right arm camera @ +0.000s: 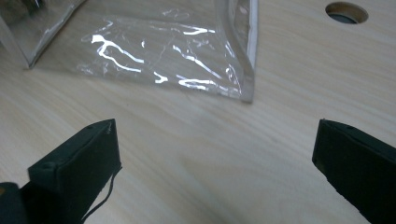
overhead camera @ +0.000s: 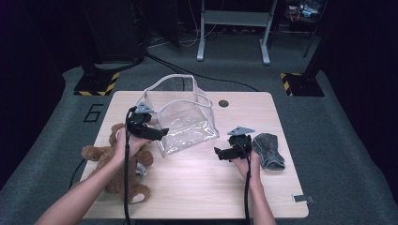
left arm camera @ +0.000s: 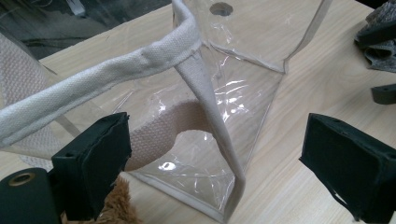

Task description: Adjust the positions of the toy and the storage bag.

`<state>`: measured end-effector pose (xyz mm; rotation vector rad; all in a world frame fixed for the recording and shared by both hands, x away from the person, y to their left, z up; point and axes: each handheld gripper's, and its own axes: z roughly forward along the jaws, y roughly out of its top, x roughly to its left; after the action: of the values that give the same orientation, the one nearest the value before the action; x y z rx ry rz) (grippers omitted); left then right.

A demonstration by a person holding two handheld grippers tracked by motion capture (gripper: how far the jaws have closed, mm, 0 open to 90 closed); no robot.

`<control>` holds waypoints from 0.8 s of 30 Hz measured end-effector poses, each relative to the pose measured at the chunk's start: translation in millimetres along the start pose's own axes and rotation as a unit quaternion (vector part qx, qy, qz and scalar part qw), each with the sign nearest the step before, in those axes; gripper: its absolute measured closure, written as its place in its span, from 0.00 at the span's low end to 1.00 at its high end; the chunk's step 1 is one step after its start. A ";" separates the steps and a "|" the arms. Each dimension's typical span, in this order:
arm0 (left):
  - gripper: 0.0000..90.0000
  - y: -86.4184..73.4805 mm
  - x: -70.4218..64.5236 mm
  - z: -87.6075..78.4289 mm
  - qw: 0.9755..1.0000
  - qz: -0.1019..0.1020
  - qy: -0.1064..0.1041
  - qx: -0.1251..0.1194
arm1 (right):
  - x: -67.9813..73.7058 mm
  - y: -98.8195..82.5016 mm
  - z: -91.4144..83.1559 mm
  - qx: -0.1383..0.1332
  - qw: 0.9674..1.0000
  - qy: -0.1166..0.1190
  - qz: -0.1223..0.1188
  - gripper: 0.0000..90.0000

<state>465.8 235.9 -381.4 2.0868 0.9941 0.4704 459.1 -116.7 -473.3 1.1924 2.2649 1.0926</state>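
A clear plastic bag (overhead camera: 185, 117) with white cloth trim stands open-topped on the middle of the wooden table (overhead camera: 197, 187). My left gripper (overhead camera: 159, 133) is at the bag's near left corner, jaws open. In the left gripper view the trimmed corner edge of the bag (left arm camera: 233, 93) runs between the wide-apart jaws of the left gripper (left arm camera: 217, 140), and neither pad presses on it. My right gripper (overhead camera: 220, 152) hovers over bare table in front of the bag's right side, open. Seen from the right gripper (right arm camera: 215, 154), the bag's lower corner (right arm camera: 154, 51) lies just ahead.
A brown teddy bear (overhead camera: 101, 154) lies at the table's left under my left forearm; its fur (left arm camera: 116, 205) shows by the left jaw. A grey cloth (overhead camera: 268, 149) lies right of my right hand. A round cable hole (overhead camera: 223, 103) sits behind the bag.
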 end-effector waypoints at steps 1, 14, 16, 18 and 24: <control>0.08 0.3 -0.1 0.2 1.000 0.001 0.000 0.000 | -0.7 5.9 3.7 0.000 1.000 -0.001 0.000 0.02; 0.37 2.0 1.7 -4.3 0.999 -0.010 0.024 -0.027 | -6.7 43.2 33.5 -0.025 0.999 -0.028 -0.014 0.44; 0.47 0.3 3.3 -5.4 0.999 -0.011 0.025 -0.038 | -7.4 45.0 36.3 -0.030 0.999 -0.036 -0.013 0.53; 0.56 -1.0 4.9 -5.8 0.999 -0.011 0.013 -0.043 | -6.4 46.8 39.4 -0.025 0.999 -0.037 -0.016 0.56; 0.80 -0.8 3.5 -3.0 0.999 -0.005 -0.002 -0.048 | -0.4 49.9 44.8 -0.020 0.998 -0.052 -0.025 0.81</control>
<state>465.8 240.4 -380.0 1.9960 0.9608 0.4983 513.6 -78.8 -463.6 1.1444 2.1730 1.0276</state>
